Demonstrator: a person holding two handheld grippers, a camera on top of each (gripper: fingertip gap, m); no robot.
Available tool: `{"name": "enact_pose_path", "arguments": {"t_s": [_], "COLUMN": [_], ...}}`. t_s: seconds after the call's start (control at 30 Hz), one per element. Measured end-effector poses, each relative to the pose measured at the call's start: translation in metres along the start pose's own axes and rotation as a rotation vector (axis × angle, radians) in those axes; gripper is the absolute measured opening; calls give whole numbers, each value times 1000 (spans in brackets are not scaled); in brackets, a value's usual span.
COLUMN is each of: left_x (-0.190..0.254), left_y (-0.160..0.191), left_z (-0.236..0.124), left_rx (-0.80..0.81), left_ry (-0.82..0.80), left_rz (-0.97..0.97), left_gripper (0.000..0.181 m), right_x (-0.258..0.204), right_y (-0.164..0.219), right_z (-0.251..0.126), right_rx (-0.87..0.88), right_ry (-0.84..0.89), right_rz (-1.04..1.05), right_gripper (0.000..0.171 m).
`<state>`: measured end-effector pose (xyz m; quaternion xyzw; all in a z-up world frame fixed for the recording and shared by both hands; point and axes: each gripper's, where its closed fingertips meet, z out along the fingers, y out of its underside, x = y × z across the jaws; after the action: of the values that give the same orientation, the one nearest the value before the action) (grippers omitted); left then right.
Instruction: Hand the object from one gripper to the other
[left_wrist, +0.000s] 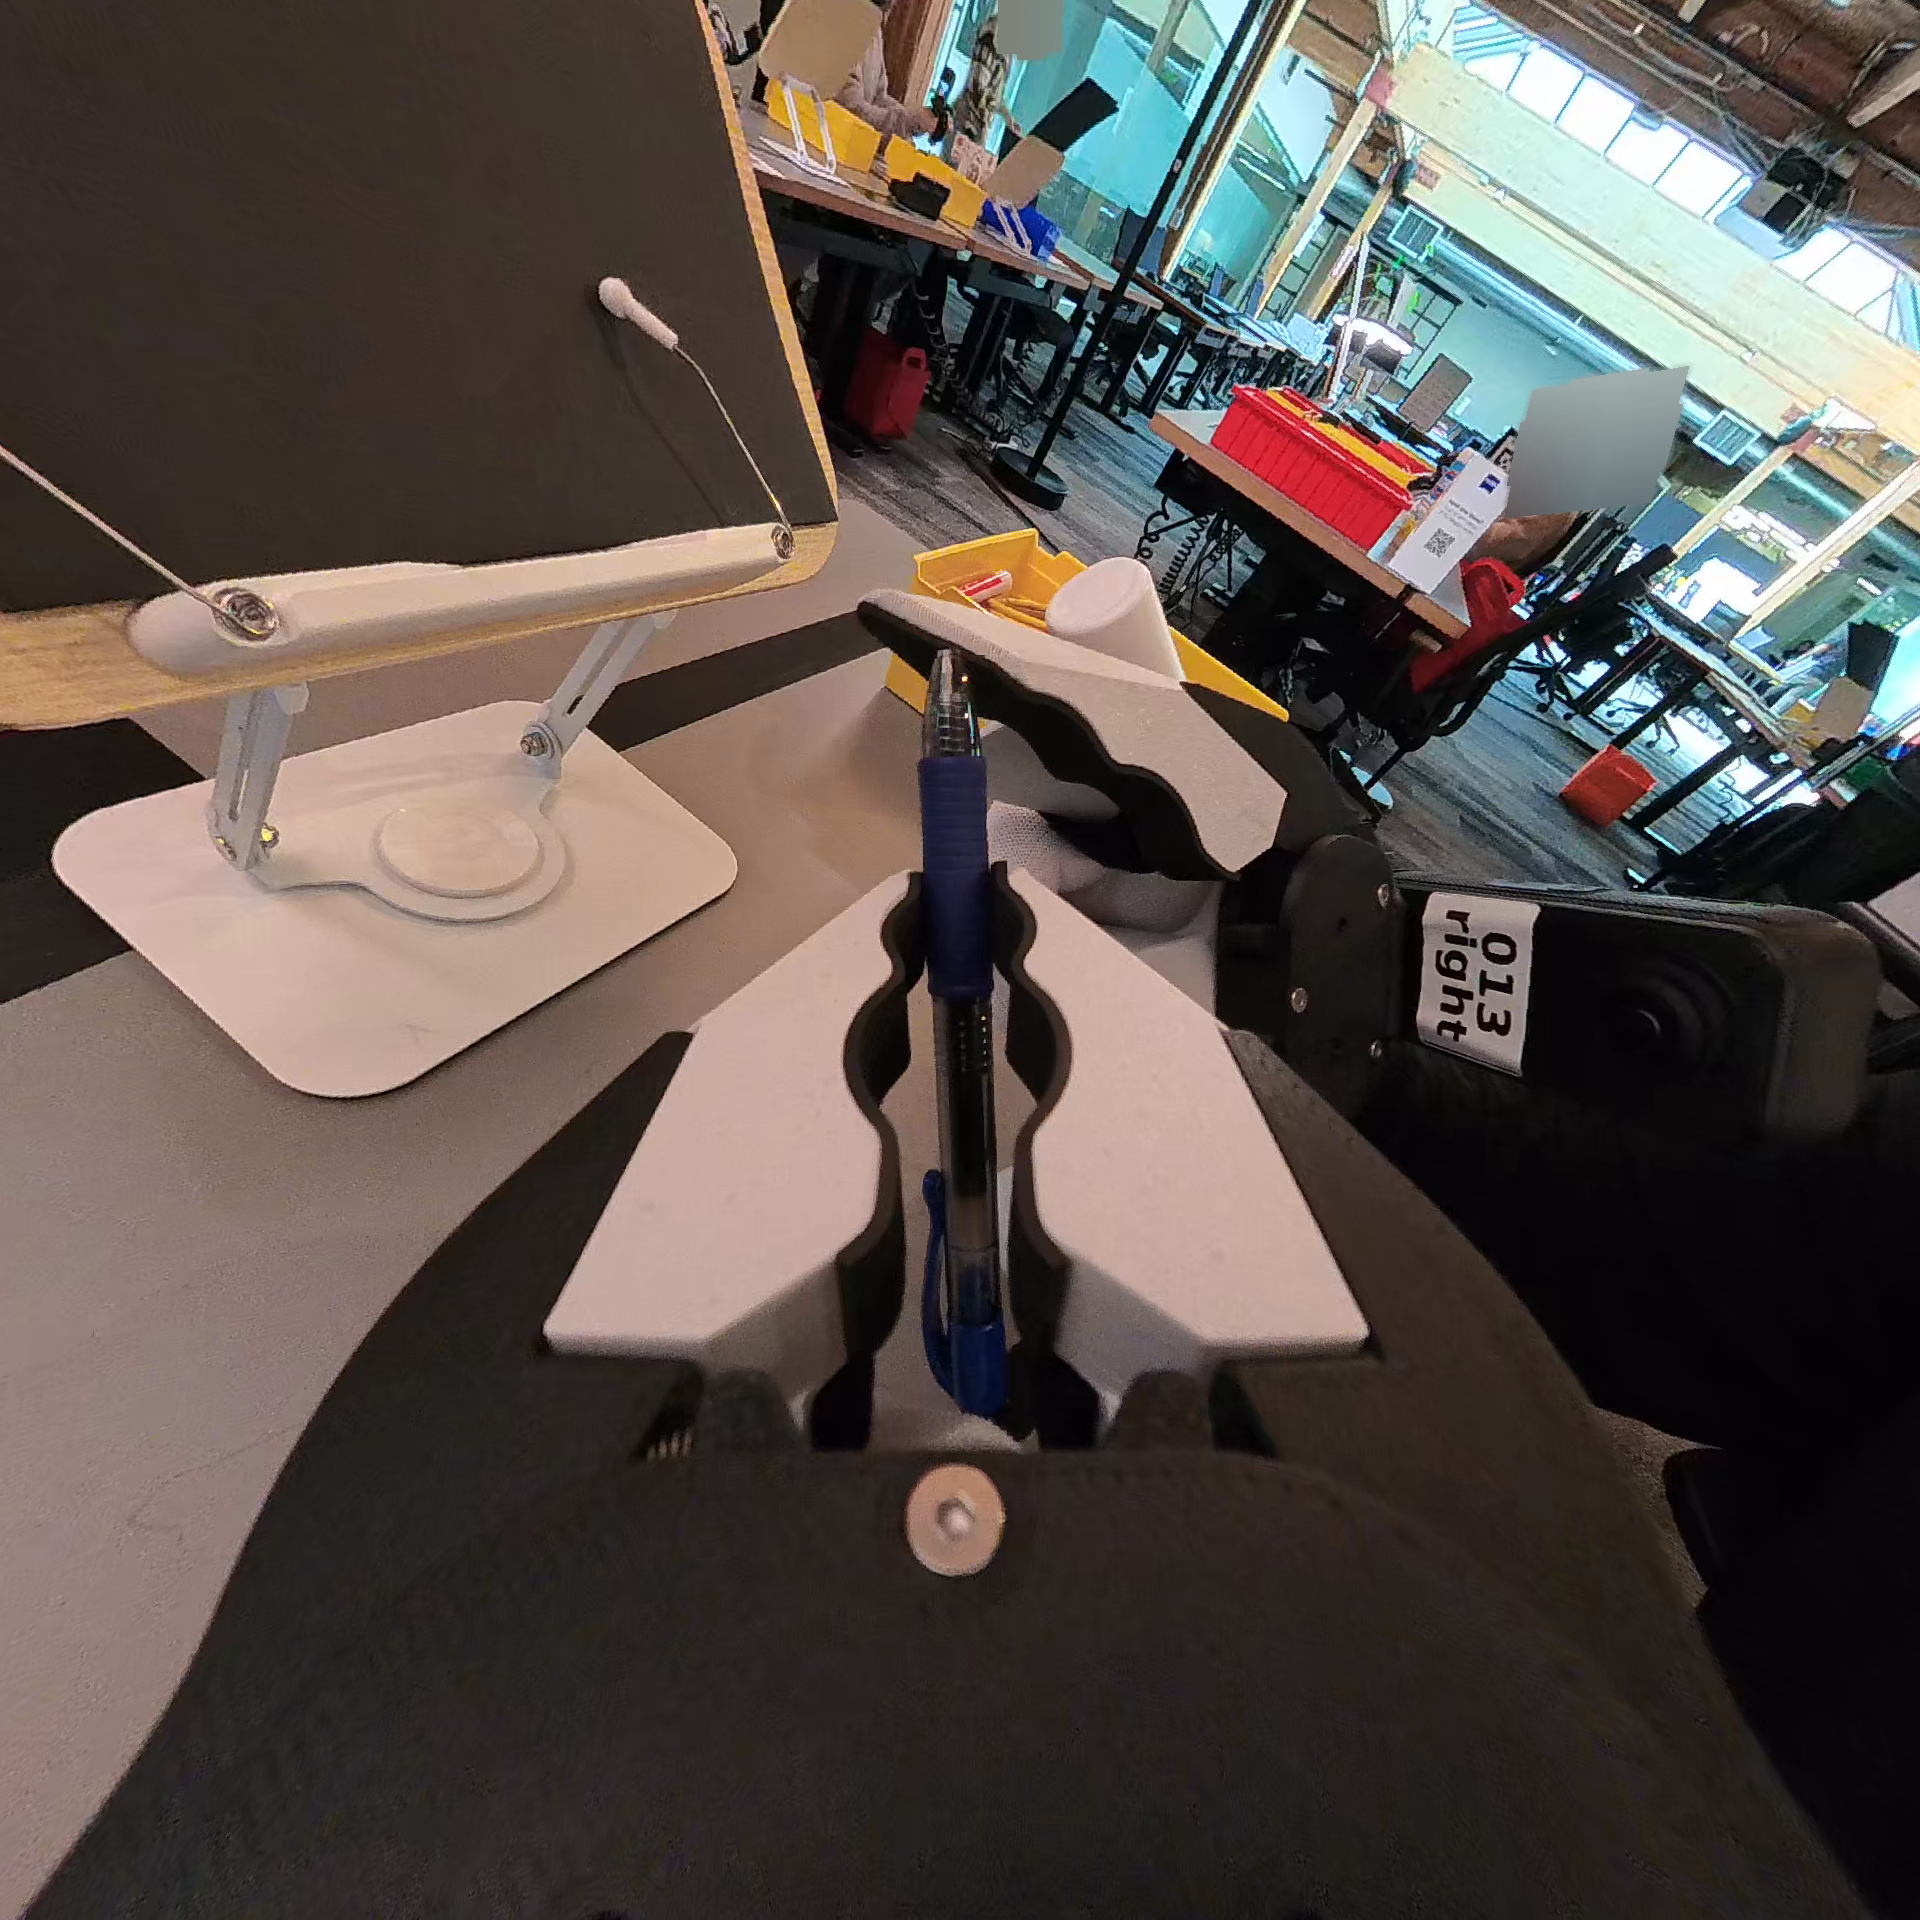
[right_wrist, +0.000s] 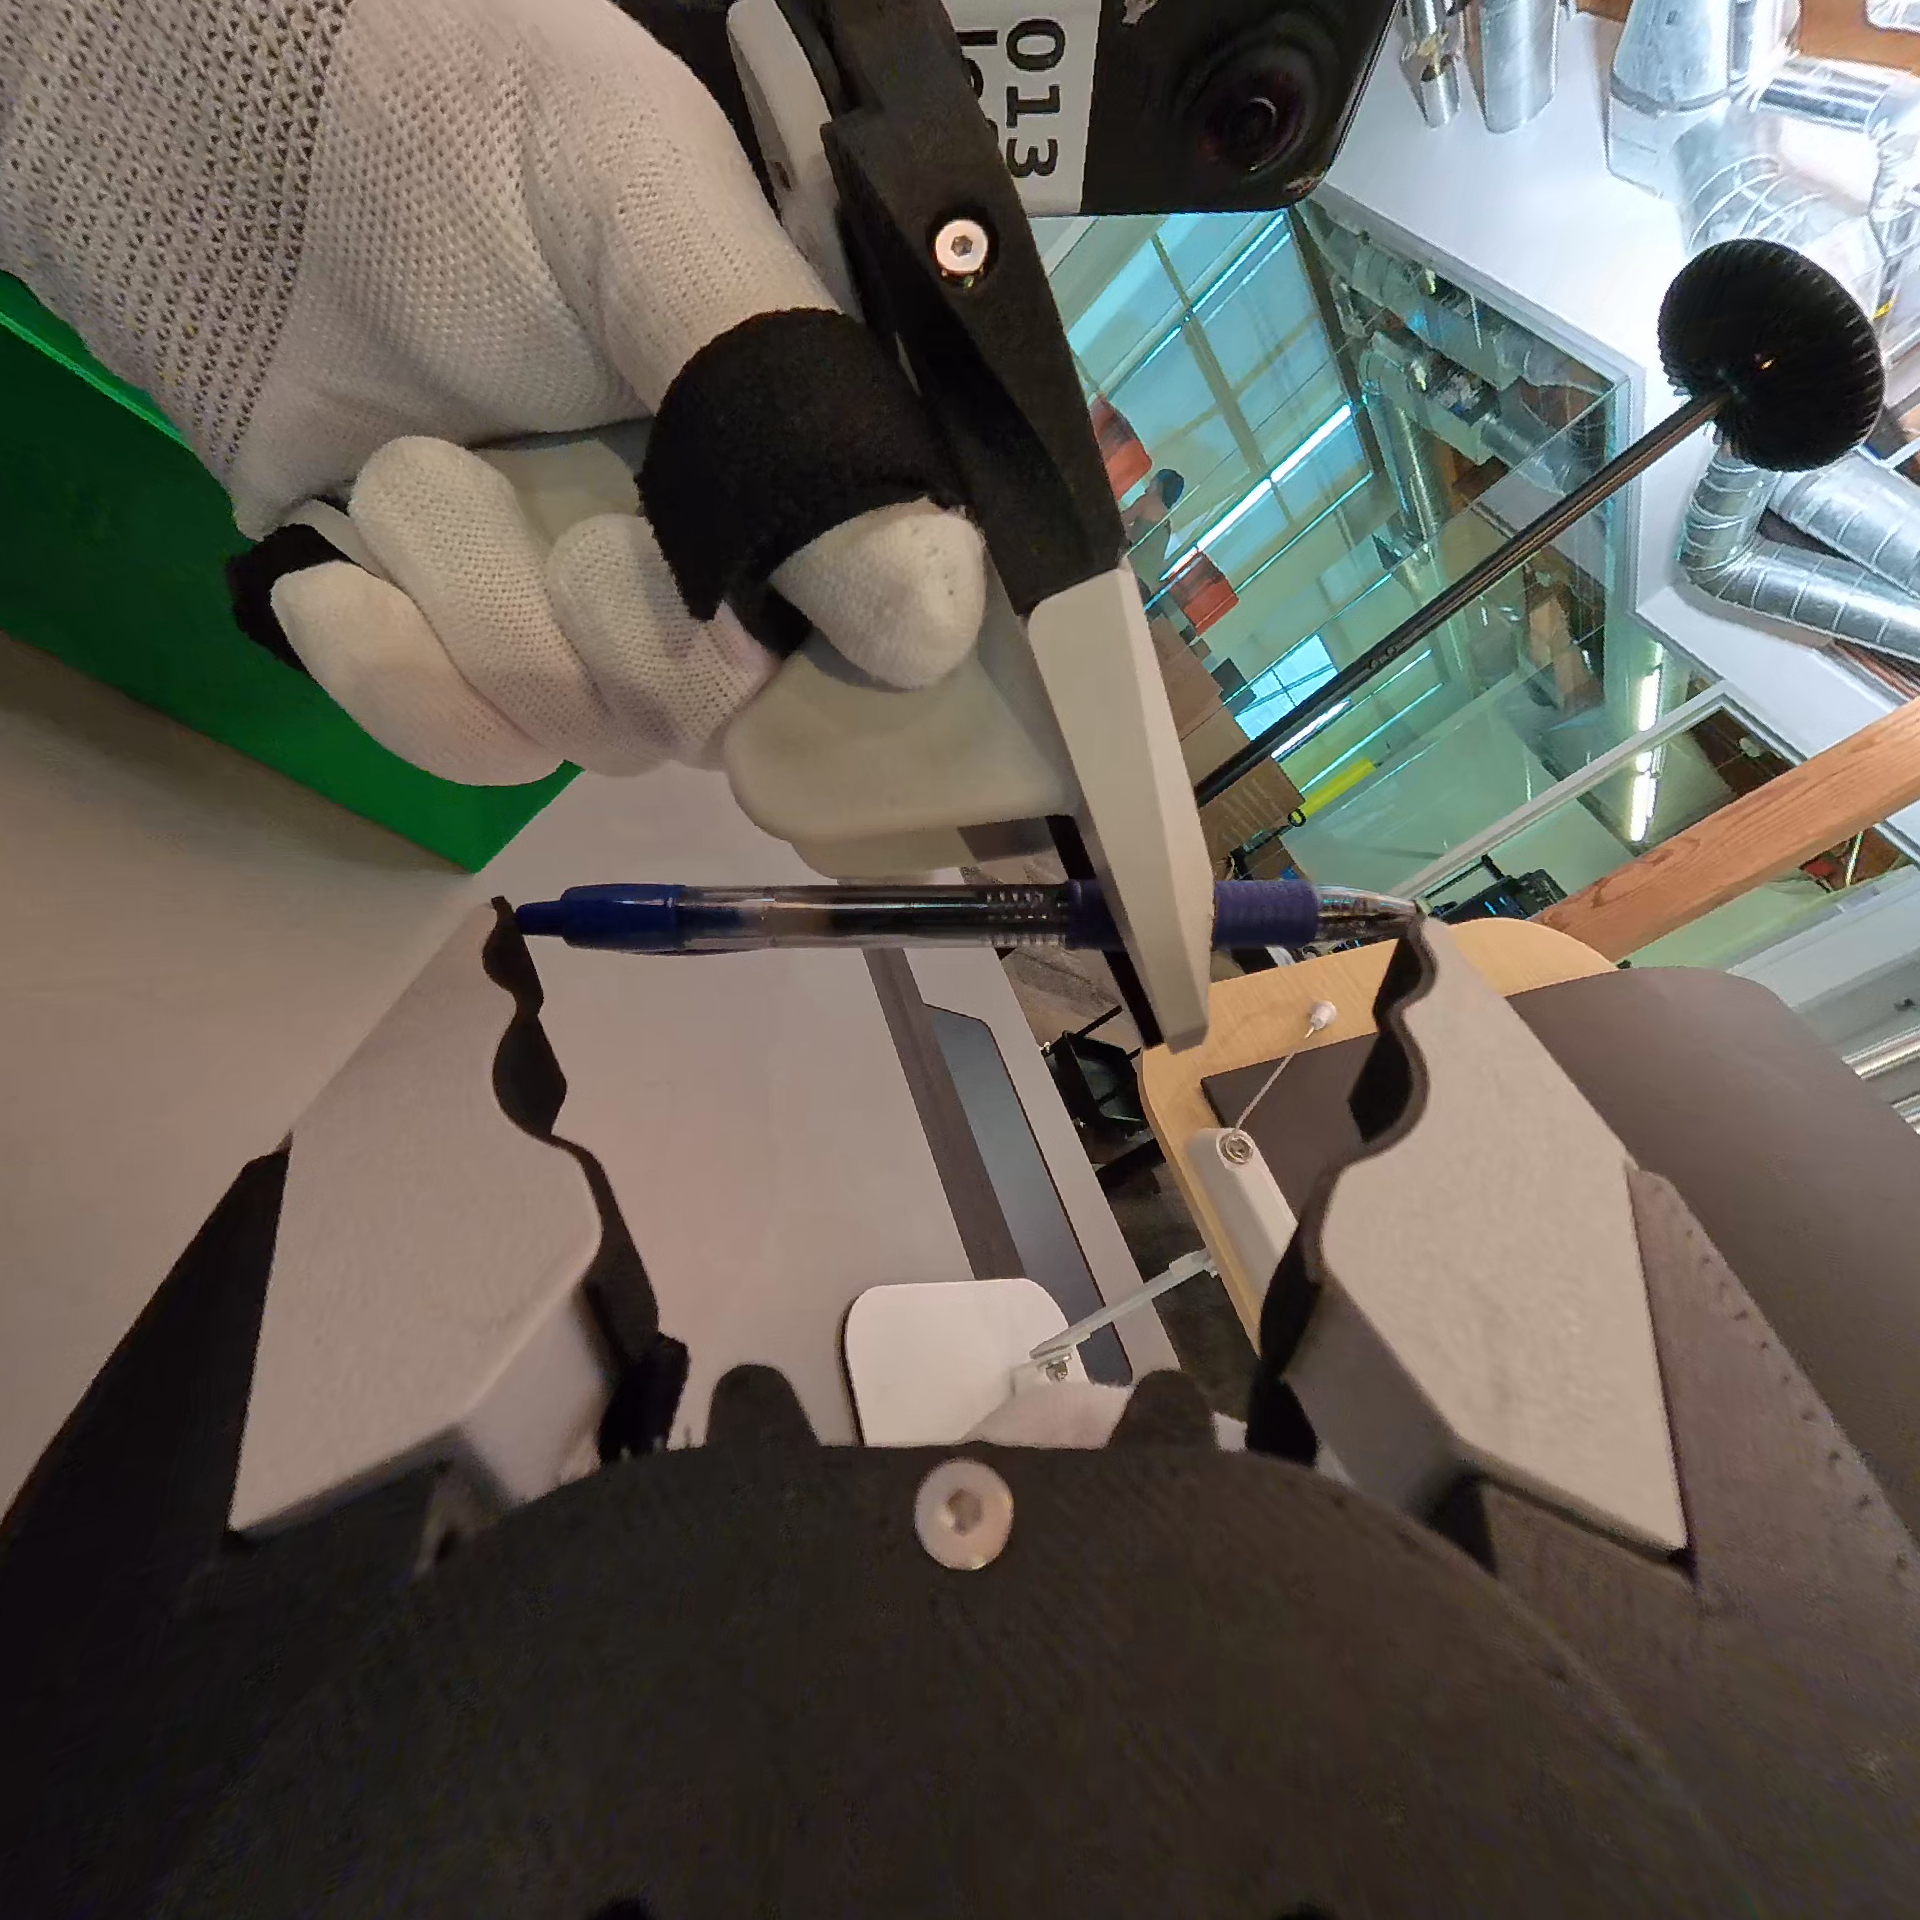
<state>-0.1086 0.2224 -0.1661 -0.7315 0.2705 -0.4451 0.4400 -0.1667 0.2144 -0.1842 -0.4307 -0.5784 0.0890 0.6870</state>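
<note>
A blue click pen with a clear barrel lies lengthwise between the fingers of my left gripper, which is shut on its blue grip, tip pointing forward. One finger of my right gripper comes in from the right and reaches the pen tip. In the right wrist view my right gripper is wide open. The pen lies crosswise between its fingertips, one end near each tip; I cannot tell if they touch. My left gripper, held by a white-gloved hand, comes down from above, clamped on the pen.
A tilted black board with a wood edge on a white stand stands to the left on the grey table. A yellow bin and a white cylinder sit behind. A green block lies by the gloved hand. Spacing between my two grippers at the tips: around 4 cm.
</note>
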Motion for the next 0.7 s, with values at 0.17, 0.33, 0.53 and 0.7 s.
{"name": "enact_pose_path", "arguments": {"t_s": [0.17,0.33,0.53,0.7], "left_x": [-2,-2,4,11], "left_y": [-1,-9,-22,-38], "left_z": [-1,-9,-23,-43], "left_rx": [-6,5,10,57], "left_ry": [-48,-118,-244,-405], "left_rz": [77,203,465,713], "left_gripper": [16,29,35,37], "right_x": [1,9,19,22], "right_y": [-2,-5,-5,-5], "right_z": [-2,-7,-15,-19], "right_rx": [8,34,62,93], "right_ry": [-6,-5,-29,-73], "right_rz": [1,38,110,204], "right_gripper": [153,153,153,152]}}
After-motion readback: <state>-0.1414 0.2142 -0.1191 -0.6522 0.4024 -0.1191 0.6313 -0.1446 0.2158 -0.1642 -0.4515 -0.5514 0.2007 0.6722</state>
